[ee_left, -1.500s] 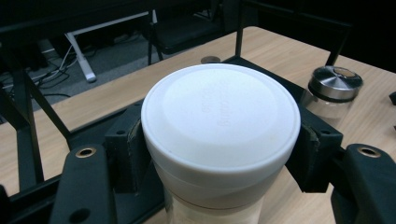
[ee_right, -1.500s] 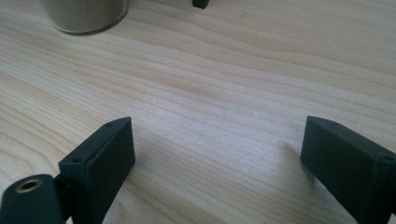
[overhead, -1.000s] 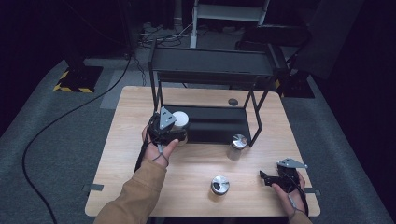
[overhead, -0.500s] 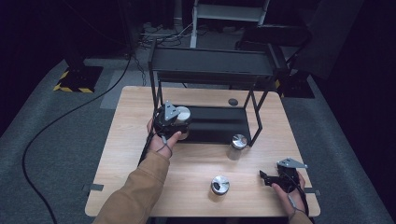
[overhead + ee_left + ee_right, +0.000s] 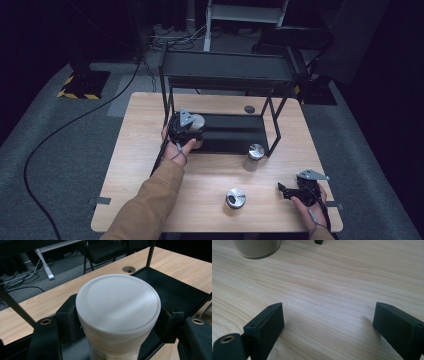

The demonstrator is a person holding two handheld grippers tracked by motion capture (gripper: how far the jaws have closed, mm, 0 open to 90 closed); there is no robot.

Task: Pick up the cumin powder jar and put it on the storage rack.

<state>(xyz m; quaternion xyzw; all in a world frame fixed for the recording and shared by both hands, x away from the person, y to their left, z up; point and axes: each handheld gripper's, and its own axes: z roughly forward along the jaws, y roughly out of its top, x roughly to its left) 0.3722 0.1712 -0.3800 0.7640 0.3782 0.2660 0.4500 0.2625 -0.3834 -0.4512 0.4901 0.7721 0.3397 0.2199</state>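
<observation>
A jar with a white lid (image 5: 118,307) is clamped between the black jaws of my left gripper (image 5: 117,325). In the high view that gripper (image 5: 192,126) holds the white-lidded jar (image 5: 197,120) at the left end of the black rack's lower tray (image 5: 235,132); whether the jar rests on the tray I cannot tell. My right gripper (image 5: 284,190) lies low at the table's front right. In its own view the right gripper (image 5: 329,322) is open over bare wood with nothing between the jaws.
Two silver-lidded jars stand on the wooden table: one (image 5: 256,151) by the rack's front right leg, one (image 5: 235,197) nearer the front edge. The rack's upper shelf (image 5: 227,67) overhangs the tray. A jar's base (image 5: 257,247) shows ahead of the right gripper.
My left gripper has carried the white-lidded jar a little forward and to the right, in under the rack's left end. The right gripper has stayed put.
</observation>
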